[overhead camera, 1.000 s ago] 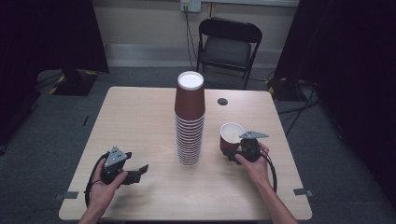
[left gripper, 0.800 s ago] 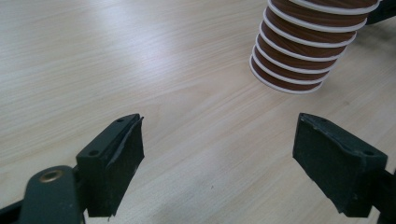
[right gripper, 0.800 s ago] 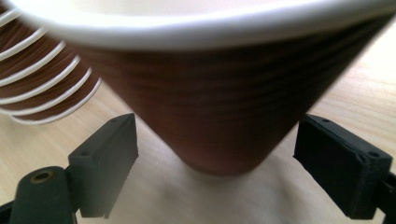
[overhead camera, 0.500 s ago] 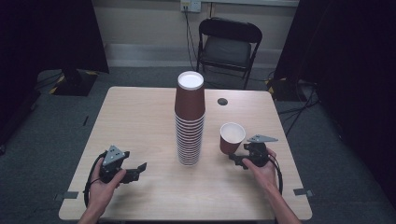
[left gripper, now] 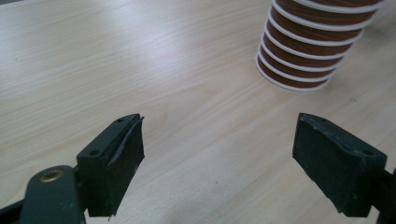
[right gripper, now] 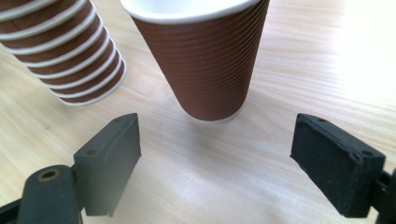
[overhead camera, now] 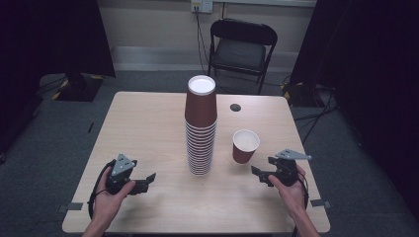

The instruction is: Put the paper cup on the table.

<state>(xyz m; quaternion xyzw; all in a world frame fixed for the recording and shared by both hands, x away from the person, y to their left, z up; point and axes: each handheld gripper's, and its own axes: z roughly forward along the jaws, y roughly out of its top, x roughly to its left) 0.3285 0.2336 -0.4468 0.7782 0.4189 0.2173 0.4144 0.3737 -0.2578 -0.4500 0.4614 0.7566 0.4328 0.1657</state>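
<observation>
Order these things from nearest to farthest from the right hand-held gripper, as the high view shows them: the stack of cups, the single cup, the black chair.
From the right hand-held gripper:
1. Single cup, upright on the table, just ahead and slightly left.
2. Stack of cups, at the table's middle, farther left.
3. Black chair, on the floor beyond the table's far edge.

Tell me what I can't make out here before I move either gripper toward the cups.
- Stack of cups: top cut off by the frame edge in both gripper views; the cup count is too fine to read in the high view.
- Single cup: its inside bottom is hidden by its own wall; rim cut off in the right gripper view.
- Small dark disc on the table: too small to identify.
</observation>
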